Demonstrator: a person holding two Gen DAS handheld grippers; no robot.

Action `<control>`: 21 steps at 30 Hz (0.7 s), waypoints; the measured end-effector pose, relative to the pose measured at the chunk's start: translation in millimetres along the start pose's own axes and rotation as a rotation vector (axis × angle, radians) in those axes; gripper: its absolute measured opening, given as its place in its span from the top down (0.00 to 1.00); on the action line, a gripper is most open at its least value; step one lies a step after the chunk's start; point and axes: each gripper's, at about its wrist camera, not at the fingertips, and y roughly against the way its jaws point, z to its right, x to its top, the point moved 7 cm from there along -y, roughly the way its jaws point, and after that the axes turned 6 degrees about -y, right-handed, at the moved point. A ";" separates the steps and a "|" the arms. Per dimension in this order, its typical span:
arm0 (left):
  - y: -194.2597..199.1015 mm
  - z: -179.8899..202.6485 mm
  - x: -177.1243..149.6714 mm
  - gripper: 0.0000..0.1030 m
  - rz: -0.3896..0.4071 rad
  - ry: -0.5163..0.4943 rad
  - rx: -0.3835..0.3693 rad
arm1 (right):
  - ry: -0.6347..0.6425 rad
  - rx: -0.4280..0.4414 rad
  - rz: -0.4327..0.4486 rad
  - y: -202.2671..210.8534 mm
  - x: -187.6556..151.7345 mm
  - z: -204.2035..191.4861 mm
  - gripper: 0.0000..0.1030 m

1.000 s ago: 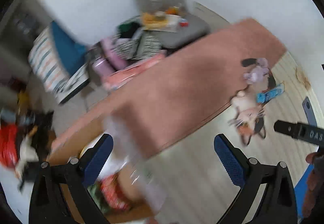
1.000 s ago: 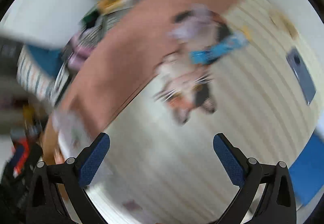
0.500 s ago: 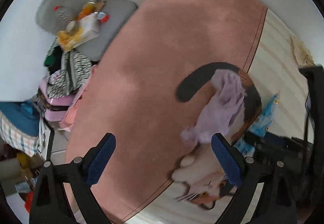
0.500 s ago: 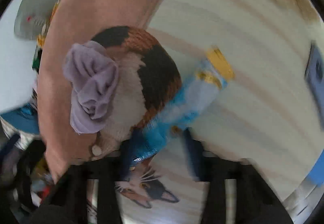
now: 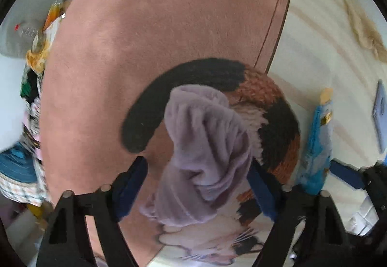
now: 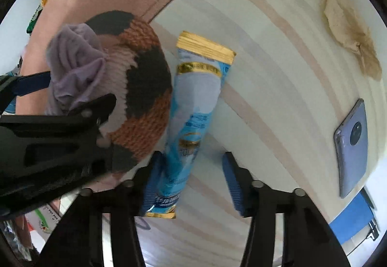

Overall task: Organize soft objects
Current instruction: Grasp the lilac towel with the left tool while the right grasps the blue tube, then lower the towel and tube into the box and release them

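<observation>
- Left wrist view: the left gripper (image 5: 197, 183) is spread wide around a crumpled purple cloth (image 5: 205, 146), one blue pad on each side and neither visibly pressing it yet. The cloth lies on a knitted cat cushion (image 5: 273, 126) in black, brown and cream, which rests partly on a pink blanket (image 5: 157, 25) and partly on the striped mat (image 5: 314, 37).
- In my judgement the step in hand is the grab of the cloth; the next move calls for closing the fingers on the bunched fabric without catching the knit below.
- Right wrist view: the right gripper (image 6: 193, 182) is open too, straddling the lower end of a blue packet (image 6: 193, 107) with a gold top that lies flat on the mat beside the cushion. Its left pad touches or nearly touches the packet; the right pad stands apart.
- Only this view shows a phone (image 6: 350, 143) lying well off to the right, and the left gripper's black frame crossing over the cushion.
- Only the left view shows the cat face at the cushion's near end and the cluttered pile beyond the blanket.
</observation>
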 end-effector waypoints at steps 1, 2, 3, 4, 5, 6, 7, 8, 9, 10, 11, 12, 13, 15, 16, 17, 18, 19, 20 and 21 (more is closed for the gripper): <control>0.3 0.2 -0.1 0.36 0.001 0.020 -0.031 | -0.004 0.000 0.005 -0.1 0.5 1.4 0.46; 1.9 -1.1 -0.2 0.41 0.009 0.042 -0.041 | -0.015 0.003 0.007 -0.3 0.2 1.9 0.47; 4.6 -3.4 -0.1 0.52 0.024 0.060 -0.042 | -0.019 -0.003 0.014 -0.4 0.2 1.3 0.50; 5.8 -4.2 -0.5 0.57 0.031 0.070 -0.042 | -0.020 -0.018 0.026 -0.1 -0.4 2.3 0.53; 6.2 -6.1 -0.9 0.61 0.034 0.082 -0.044 | -0.023 -0.034 0.047 1.1 -0.8 3.0 0.64; 5.6 -6.4 -3.2 0.63 0.029 0.096 -0.046 | -0.020 -0.051 0.065 2.3 -0.8 2.0 0.71; 5.7 -6.7 -4.7 0.64 0.028 0.105 -0.049 | -0.016 -0.054 0.075 2.8 -1.0 0.9 0.75; 7.0 -7.5 -7.8 0.65 0.033 0.121 -0.054 | -0.012 -0.049 0.073 2.9 -1.7 -0.1 0.83; 8.8 -8.9 -11.6 0.65 0.036 0.140 -0.062 | -0.010 -0.032 0.061 2.3 -3.3 -1.0 0.85; 11.8 -10.7 -17.7 0.65 0.044 0.165 -0.077 | -0.006 -0.015 0.057 3.8 -5.3 -1.1 0.85; 16.8 -12.4 -24.7 0.65 0.060 0.195 -0.103 | 0.002 -0.009 0.063 6.7 -7.0 -1.7 0.85; 22.2 -16.3 -31.3 0.65 0.076 0.224 -0.125 | 0.014 -0.009 0.076 12.1 -11.4 -3.0 0.85; 25.8 -20.8 -37.7 0.65 0.088 0.246 -0.138 | 0.030 -0.006 0.091 19.4 -14.0 -10.7 0.85; 39.1 -24.3 -59.0 0.65 0.127 0.288 -0.166 | 0.060 0.009 0.107 31.0 -24.3 -15.3 0.85; 47.9 -26.6 -76.8 0.65 0.152 0.320 -0.171 | 0.079 0.024 0.115 37.7 -32.6 -21.4 0.85; 52.2 -26.1 -88.2 0.65 0.163 0.337 -0.176 | 0.104 0.038 0.122 44.3 -41.9 -29.3 0.85; 58.6 -26.5 -103.9 0.65 0.182 0.363 -0.193 | 0.126 0.045 0.127 48.3 -46.7 -34.2 0.85; 66.0 -28.6 -125.7 0.65 0.203 0.399 -0.210 | 0.155 0.058 0.137 55.0 -57.2 -43.1 0.85; 71.4 -30.7 -144.9 0.65 0.216 0.426 -0.214 | 0.188 0.069 0.147 62.1 -70.8 -53.4 0.85; 78.4 -39.7 -166.7 0.65 0.229 0.461 -0.222 | 0.218 0.081 0.156 68.9 -86.7 -63.6 0.85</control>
